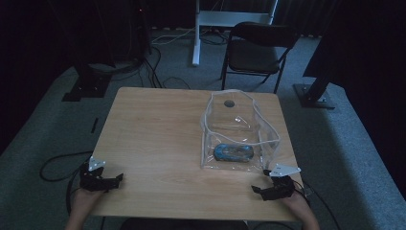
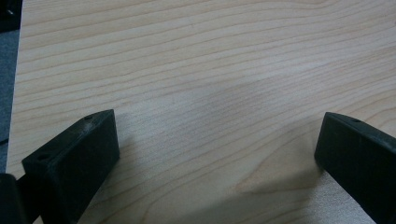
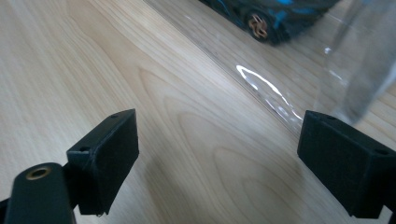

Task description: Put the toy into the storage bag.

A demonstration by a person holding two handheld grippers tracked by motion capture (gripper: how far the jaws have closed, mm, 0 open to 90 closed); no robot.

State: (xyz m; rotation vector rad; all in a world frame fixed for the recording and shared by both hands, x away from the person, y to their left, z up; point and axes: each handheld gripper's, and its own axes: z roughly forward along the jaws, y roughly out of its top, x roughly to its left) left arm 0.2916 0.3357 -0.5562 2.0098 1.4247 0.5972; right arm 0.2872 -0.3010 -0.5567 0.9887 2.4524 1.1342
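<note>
The right hand-held gripper [image 1: 266, 189] is seen resting at the near right edge of the desk [image 1: 158, 139], its jaws spread wide with nothing between them. The left hand-held gripper [image 1: 111, 182] is likewise released, held over bare wood at the near left. A clear plastic zip pouch [image 1: 238, 129] stands open just ahead of the right hand-held gripper, well apart from the left one. Inside it, on its floor, a blue toy car [image 1: 233, 153] is laid with its long axis crosswise to the right gripper's reach. What seems to be a dark wheeled body [image 3: 261, 18] is glimpsed through the plastic. The right hand is judged nearer.
</note>
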